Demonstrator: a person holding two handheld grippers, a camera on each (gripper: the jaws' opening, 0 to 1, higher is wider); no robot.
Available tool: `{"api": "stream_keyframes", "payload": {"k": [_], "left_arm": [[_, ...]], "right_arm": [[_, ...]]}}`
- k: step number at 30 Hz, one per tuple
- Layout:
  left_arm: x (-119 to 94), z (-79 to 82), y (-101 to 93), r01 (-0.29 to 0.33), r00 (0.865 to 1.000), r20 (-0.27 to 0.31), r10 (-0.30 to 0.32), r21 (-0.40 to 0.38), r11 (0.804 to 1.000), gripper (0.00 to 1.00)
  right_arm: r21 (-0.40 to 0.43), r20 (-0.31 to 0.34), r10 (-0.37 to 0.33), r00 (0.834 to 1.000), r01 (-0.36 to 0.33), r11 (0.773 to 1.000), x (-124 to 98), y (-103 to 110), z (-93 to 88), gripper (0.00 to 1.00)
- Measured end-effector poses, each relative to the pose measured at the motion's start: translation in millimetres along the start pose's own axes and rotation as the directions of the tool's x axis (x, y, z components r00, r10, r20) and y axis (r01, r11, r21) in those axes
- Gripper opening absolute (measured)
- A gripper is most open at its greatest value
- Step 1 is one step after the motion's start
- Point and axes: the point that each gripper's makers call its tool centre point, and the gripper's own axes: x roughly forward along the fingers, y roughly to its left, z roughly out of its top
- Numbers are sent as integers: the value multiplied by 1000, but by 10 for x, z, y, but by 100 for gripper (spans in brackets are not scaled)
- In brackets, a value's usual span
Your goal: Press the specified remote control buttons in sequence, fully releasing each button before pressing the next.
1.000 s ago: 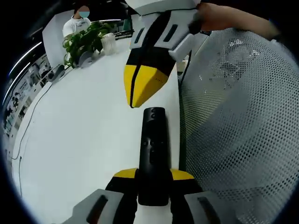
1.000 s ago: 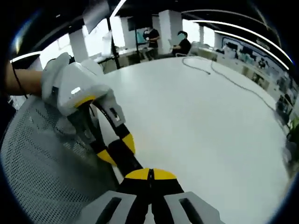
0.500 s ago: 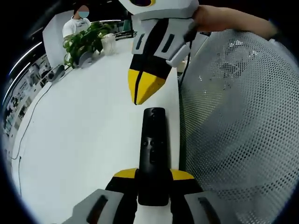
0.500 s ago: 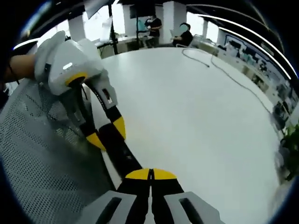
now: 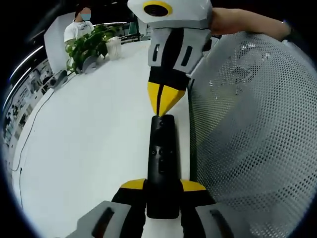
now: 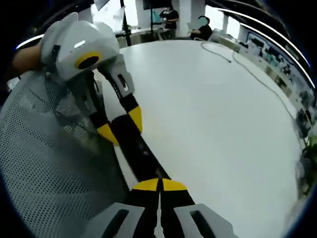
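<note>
Now pressing: right gripper (image 5: 161, 111) jaws closed, tip at far end of remote (image 5: 162, 158); remote above white table (image 5: 89, 148), clamped in left gripper (image 5: 162, 191). Next, probably lift clear before another button

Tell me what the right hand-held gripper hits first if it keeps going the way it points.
Most likely the top end of the black remote: the right hand-held gripper, jaws shut, points at it from just beyond, though actual contact is unclear.
</note>
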Motion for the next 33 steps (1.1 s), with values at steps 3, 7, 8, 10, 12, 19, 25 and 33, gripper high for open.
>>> {"api": "stream_keyframes", "payload": {"k": [3,7,8,10,12,19,25,33], "left_arm": [[0,-1,0,0,1000,0,0,0,1000,25],[2,-1,0,0,1000,-3,0,2,1000,25],[2,-1,0,0,1000,-3,0,3,1000,25],[3,-1,0,0,1000,-4,0,4,1000,25],[4,-1,0,1,1000,-5,-1,6,1000,25],[5,0,1,-1,1000,-7,1,2,1000,25],[4,-1,0,-1,1000,-3,1,-1,1000,25],[6,3,-2,-1,1000,-4,1,-1,1000,25]], "right_arm": [[-17,-33,1,999,-2,1000,22,10,-64,0],[-22,-27,-16,1000,15,1000,8,-29,-47,0],[-21,-27,-15,1000,14,1000,6,-33,-46,0],[-14,-25,-15,1000,15,1000,8,-31,-48,0],[-9,-20,-17,1000,17,1000,8,-34,-50,0],[-81,-42,-62,997,58,995,23,-27,-52,0],[-185,-127,-72,989,48,982,48,-34,-46,0],[-195,-90,-86,992,67,978,35,-34,-65,0]]}}
